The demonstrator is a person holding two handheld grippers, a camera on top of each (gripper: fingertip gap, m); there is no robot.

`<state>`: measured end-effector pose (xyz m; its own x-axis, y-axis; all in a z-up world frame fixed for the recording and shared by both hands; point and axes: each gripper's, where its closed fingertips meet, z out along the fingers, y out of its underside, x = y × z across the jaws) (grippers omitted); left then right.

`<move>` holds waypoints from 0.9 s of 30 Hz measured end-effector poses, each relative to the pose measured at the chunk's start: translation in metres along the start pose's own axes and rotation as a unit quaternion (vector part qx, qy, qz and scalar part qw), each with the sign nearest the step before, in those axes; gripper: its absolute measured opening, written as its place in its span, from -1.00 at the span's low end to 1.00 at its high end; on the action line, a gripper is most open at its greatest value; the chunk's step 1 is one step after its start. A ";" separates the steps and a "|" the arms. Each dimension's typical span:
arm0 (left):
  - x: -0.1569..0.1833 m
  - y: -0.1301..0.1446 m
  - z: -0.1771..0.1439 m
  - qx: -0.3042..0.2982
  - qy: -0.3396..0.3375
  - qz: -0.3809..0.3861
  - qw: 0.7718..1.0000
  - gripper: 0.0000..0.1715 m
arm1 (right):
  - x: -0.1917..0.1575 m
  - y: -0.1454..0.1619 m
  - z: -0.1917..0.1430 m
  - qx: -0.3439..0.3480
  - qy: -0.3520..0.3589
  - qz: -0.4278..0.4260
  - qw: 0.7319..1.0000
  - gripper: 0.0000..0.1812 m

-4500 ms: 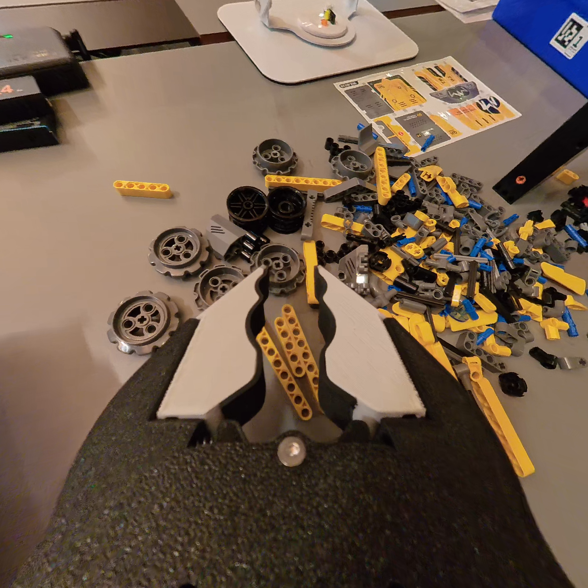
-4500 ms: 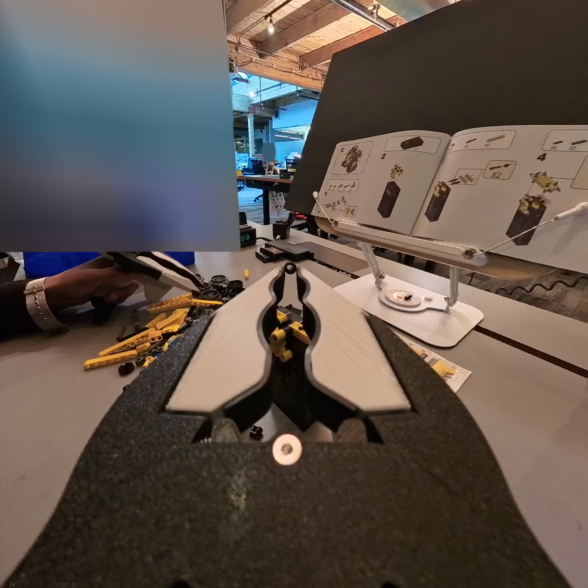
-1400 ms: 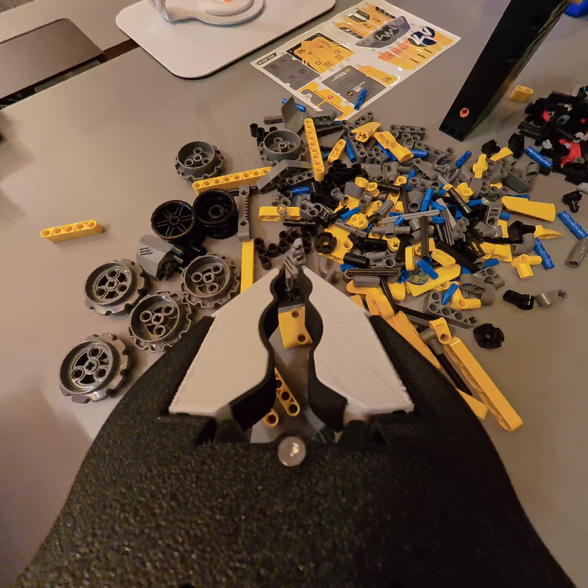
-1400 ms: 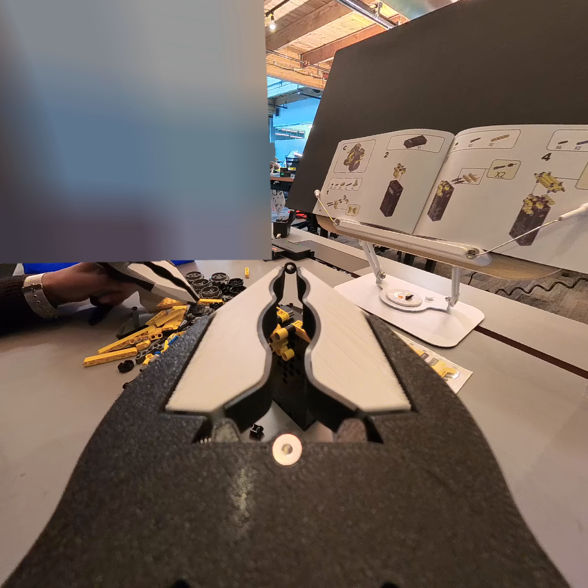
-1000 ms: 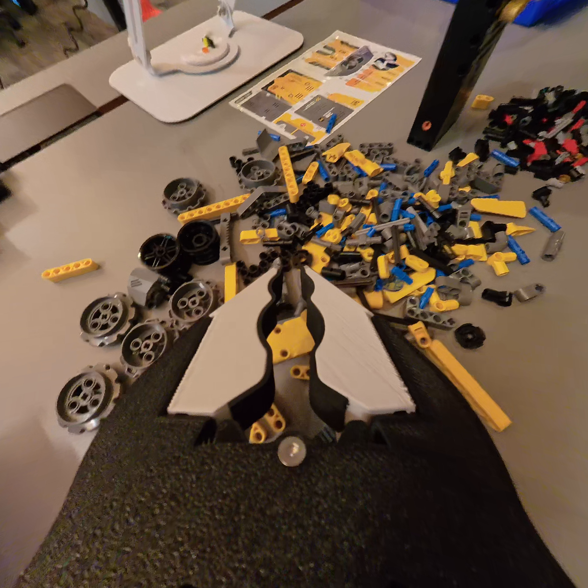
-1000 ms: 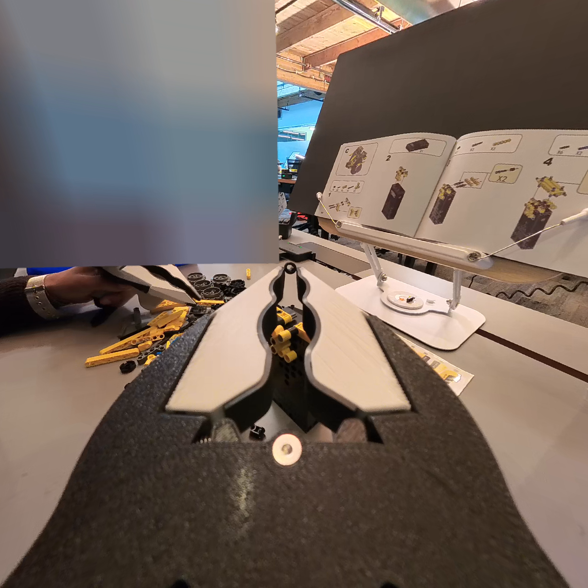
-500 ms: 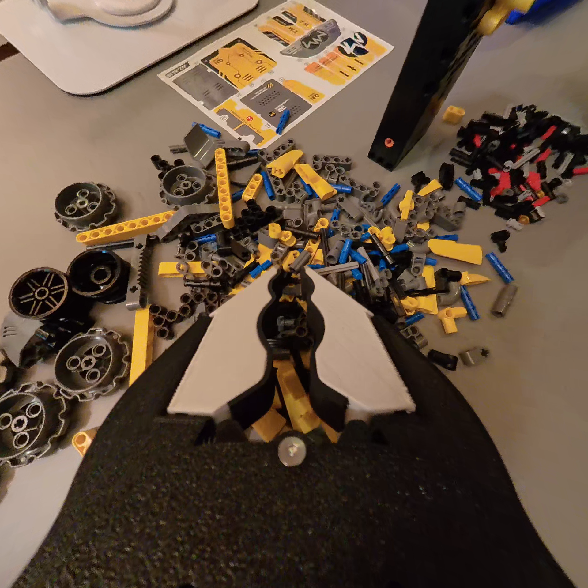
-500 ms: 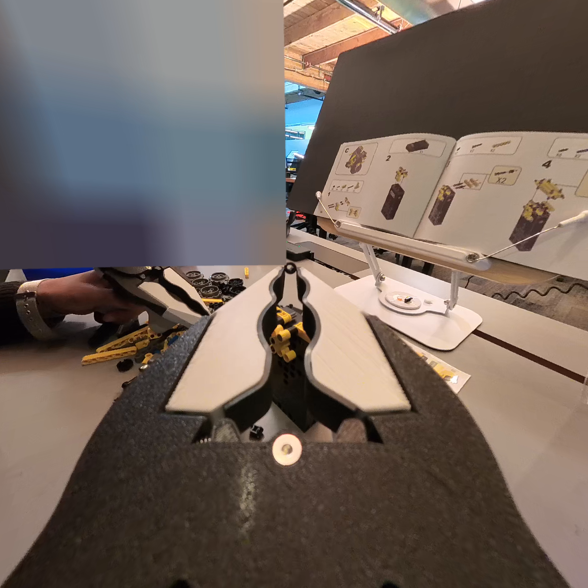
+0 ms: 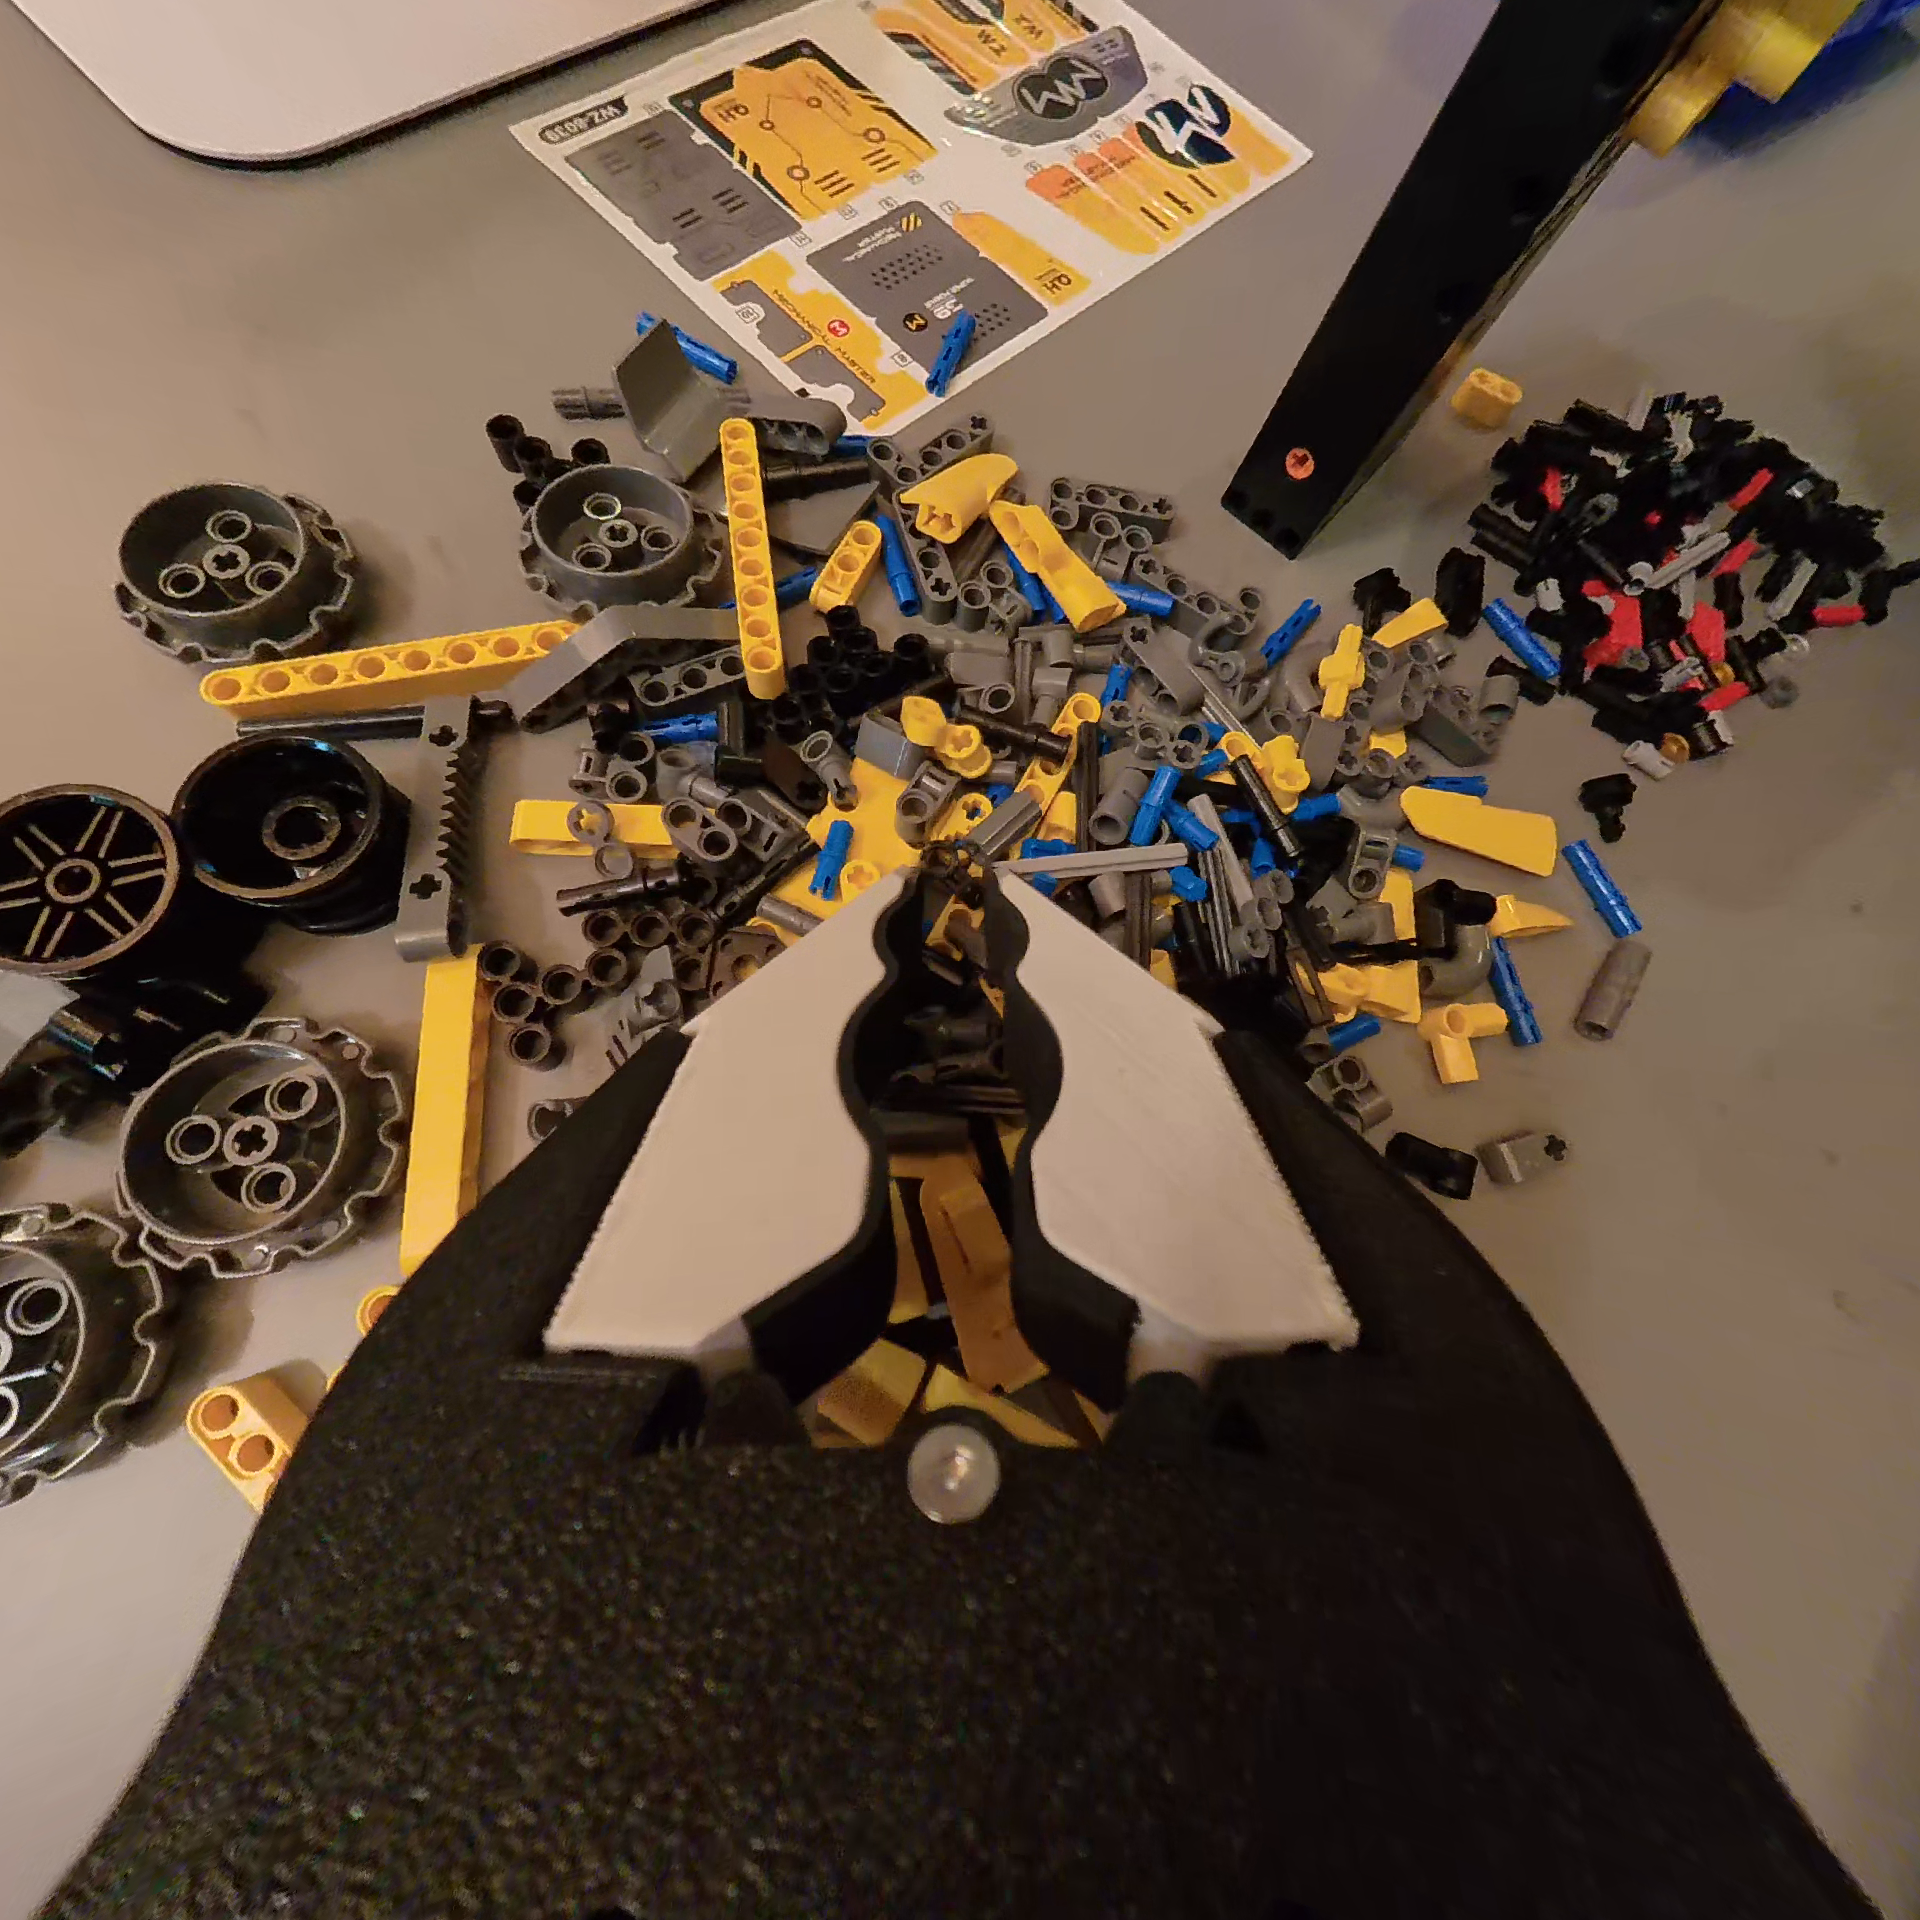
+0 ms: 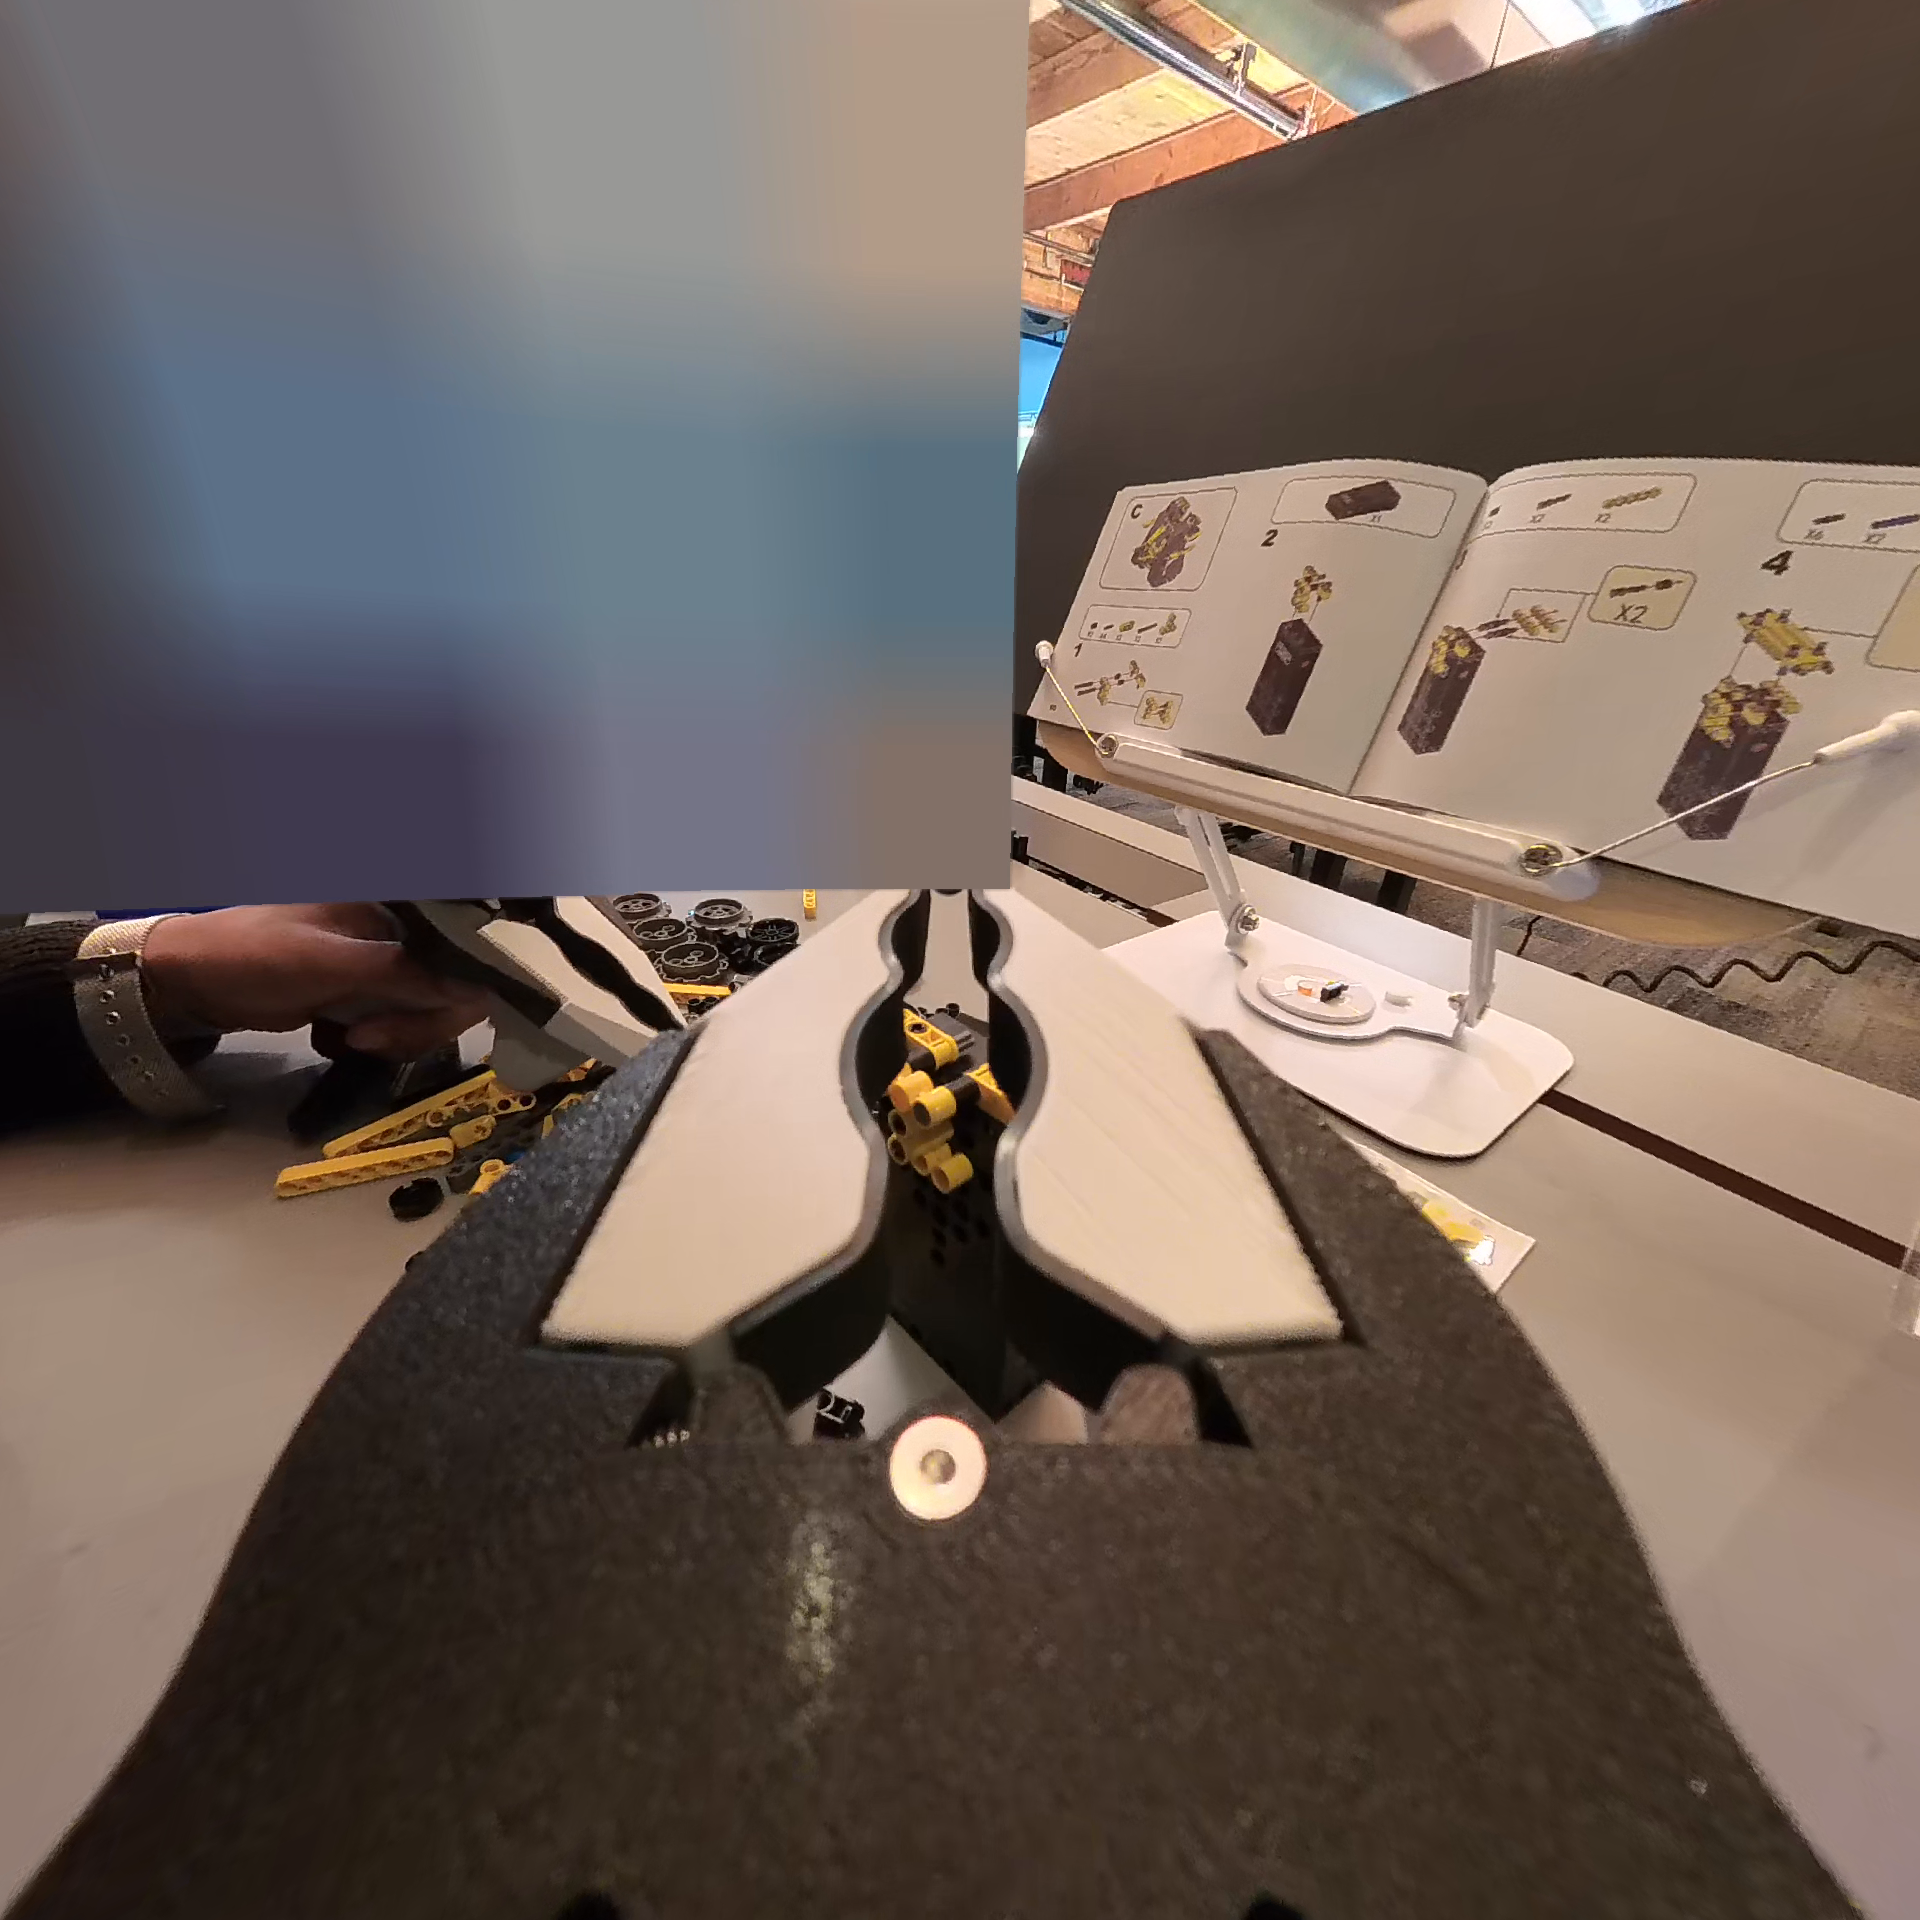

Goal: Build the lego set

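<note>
My left gripper [image 9: 951, 868] hangs over a heap of small yellow, grey, blue and black building-toy parts [image 9: 1039, 727]. Its fingertips are pinched together on a small dark piece at the very tip. It also shows in the right wrist view [image 10: 623, 997], held by a hand [image 10: 281, 966] and pointing down into the parts. My right gripper [image 10: 940, 904] is shut on a tall black block [image 10: 945, 1247] topped with yellow connectors [image 10: 930, 1122]. In the left wrist view the block [image 9: 1455, 260] stands tilted with its lower end on the table.
Grey toothed wheels [image 9: 239, 1143] and black wheels [image 9: 281, 831] lie left of the heap. A sticker sheet [image 9: 904, 208] lies beyond it, and a red and black pile [image 9: 1683, 603] to the right. An open instruction booklet [image 10: 1455, 644] rests on a white stand [image 10: 1351, 1049]. There is about 25 cm between the tips of the two grippers.
My left gripper has closed and moved from the yellow beams near the wheels to over the middle of the heap. My right gripper has kept the black block nearly still.
</note>
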<state>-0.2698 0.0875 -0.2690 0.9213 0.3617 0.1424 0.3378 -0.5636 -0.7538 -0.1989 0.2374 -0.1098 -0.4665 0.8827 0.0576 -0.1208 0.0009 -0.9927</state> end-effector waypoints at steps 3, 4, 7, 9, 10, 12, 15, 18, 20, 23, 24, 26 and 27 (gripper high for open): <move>0.000 0.000 0.000 0.000 0.002 -0.001 1.000 -0.89 | 0.000 0.001 0.000 -0.002 0.000 -0.001 1.000 -0.94; 0.001 0.000 0.000 -0.001 0.003 0.002 1.000 -0.89 | 0.000 0.001 0.001 -0.002 0.000 -0.001 1.000 -0.94; 0.002 -0.001 -0.001 0.004 0.000 0.009 1.000 -0.96 | 0.000 0.001 0.000 -0.002 0.001 -0.002 1.000 -0.94; 0.001 -0.002 -0.002 0.010 -0.001 0.008 1.000 -1.00 | 0.000 0.001 0.000 -0.002 0.001 -0.003 1.000 -0.94; 0.001 -0.003 -0.003 0.014 0.001 0.004 1.000 -1.00 | 0.000 0.001 0.000 -0.002 0.001 -0.003 1.000 -0.94; 0.000 -0.005 -0.005 0.022 0.005 -0.005 1.000 -1.00 | 0.000 0.001 0.000 -0.002 0.002 -0.004 1.000 -0.94; -0.003 -0.007 -0.008 0.035 0.008 -0.023 0.999 -1.00 | 0.000 0.000 0.000 -0.001 0.002 -0.005 1.000 -0.94; -0.005 -0.009 -0.011 0.045 0.013 -0.032 0.998 -1.00 | 0.000 -0.001 0.000 0.001 0.002 -0.006 1.000 -0.94; -0.004 -0.010 -0.011 0.048 0.015 -0.034 0.998 -1.00 | 0.000 -0.001 0.000 0.001 0.002 -0.006 1.000 -0.94; -0.003 -0.010 -0.011 0.049 0.017 -0.029 0.998 -0.99 | 0.000 -0.001 0.000 0.001 0.002 -0.006 1.000 -0.94; -0.002 -0.010 -0.011 0.048 0.019 -0.026 0.998 -0.98 | 0.000 -0.001 0.000 0.001 0.002 -0.006 1.000 -0.94; 0.000 -0.010 -0.011 0.046 0.020 -0.018 0.999 -0.96 | 0.000 -0.001 0.000 0.001 0.002 -0.005 1.000 -0.94; 0.002 -0.009 -0.010 0.044 0.021 -0.012 0.999 -0.95 | 0.000 -0.001 0.000 0.001 0.002 -0.005 1.000 -0.94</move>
<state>-0.2689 0.0858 -0.2551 0.9214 0.3410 0.1863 0.3426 -0.4868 -0.8035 -0.1985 0.2374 -0.1090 -0.4614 0.8846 0.0677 -0.1273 0.0095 -0.9918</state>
